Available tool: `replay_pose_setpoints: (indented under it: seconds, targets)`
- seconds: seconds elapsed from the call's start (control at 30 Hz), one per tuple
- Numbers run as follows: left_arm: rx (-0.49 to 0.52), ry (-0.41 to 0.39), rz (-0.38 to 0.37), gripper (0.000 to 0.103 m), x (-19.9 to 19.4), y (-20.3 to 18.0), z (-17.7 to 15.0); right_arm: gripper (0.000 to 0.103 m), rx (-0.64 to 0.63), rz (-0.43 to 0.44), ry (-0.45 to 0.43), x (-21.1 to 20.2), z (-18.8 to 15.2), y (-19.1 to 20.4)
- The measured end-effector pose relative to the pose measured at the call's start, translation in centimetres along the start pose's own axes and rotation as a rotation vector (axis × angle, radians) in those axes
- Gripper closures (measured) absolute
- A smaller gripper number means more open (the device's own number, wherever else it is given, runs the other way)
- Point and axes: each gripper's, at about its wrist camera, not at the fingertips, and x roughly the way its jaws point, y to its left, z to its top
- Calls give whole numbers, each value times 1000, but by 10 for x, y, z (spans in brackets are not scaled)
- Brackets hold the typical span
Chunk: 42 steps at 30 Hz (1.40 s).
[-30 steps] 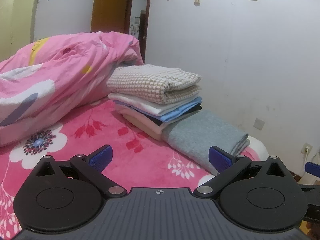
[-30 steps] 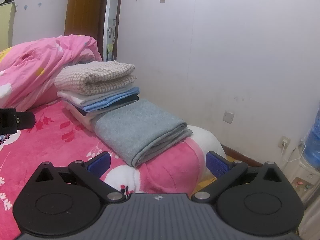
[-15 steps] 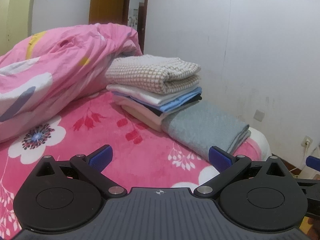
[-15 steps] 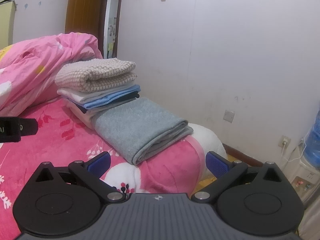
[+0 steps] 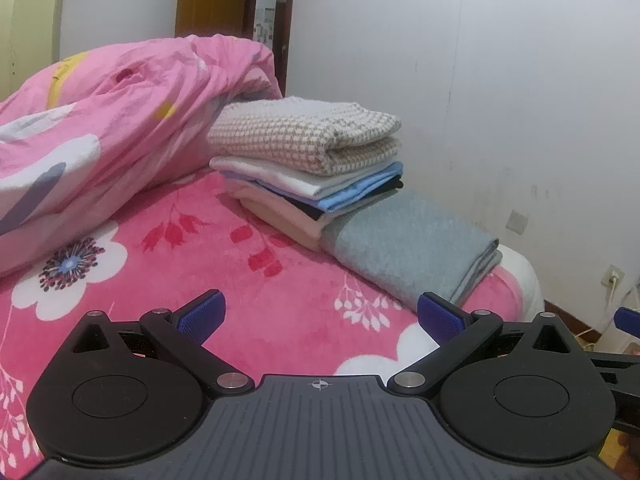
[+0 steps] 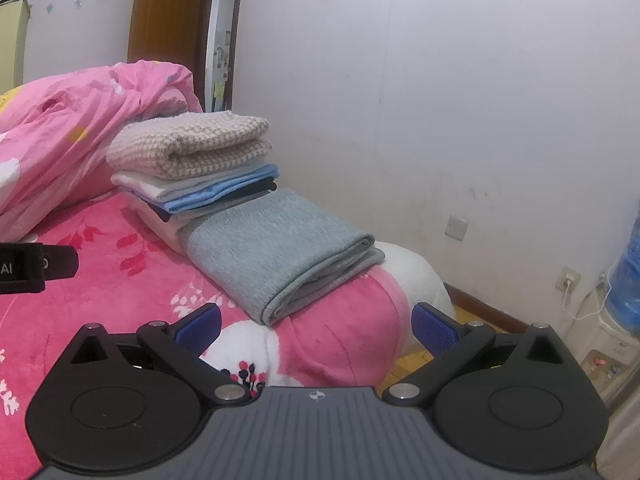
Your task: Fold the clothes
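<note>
Bedding filled most of both views: a bed (image 5: pixel 280 300) under a pink floral fleece blanket (image 5: pixel 168 276), with a crumpled pink duvet (image 5: pixel 104 128) heaped at 10 o'clock in the left wrist view. A white wall (image 6: pixel 480 120) rose behind, and a brown door (image 6: pixel 164 12) stood at 11 o'clock in the right wrist view.

At the bed's far end lay the folded clothes. A stack of folded garments (image 5: pixel 308 176) sat just beside the duvet at about 12 o'clock in the left wrist view, topped by a beige waffle-knit piece (image 5: pixel 300 136), with white, light blue, dark and pale pink layers under it. Touching the stack's near side, a folded grey-blue towel (image 6: pixel 276 244) lay flat near the bed's corner, at about 12 o'clock in the right wrist view.

A water dispenser with a blue bottle (image 6: pixel 628 272) stood at 3 o'clock in that view.

The left tool (image 5: pixel 319 314) hovered above the blanket, its blue-padded fingers spread wide and holding nothing. The right tool (image 6: pixel 316 322) hung over the bed's corner, likewise spread wide and empty, well short of the towel.
</note>
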Motion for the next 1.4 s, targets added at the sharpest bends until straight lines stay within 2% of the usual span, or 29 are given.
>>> replay_pose_setpoints:
  seconds: [0.4, 0.63, 1.07, 1.4]
  targets:
    - [-1, 11, -2, 0, 3, 3, -1, 0, -3, -6, 2, 1, 1, 1]
    - [-12, 61, -12, 0, 7, 8, -8, 0, -8, -20, 11, 0, 1, 4]
    - [28, 117, -44, 0, 15, -8, -15, 0, -34, -33, 50, 3, -9, 3]
    - [33, 120, -59, 0, 16, -13, -14, 0, -23, -36, 56, 4, -9, 0]
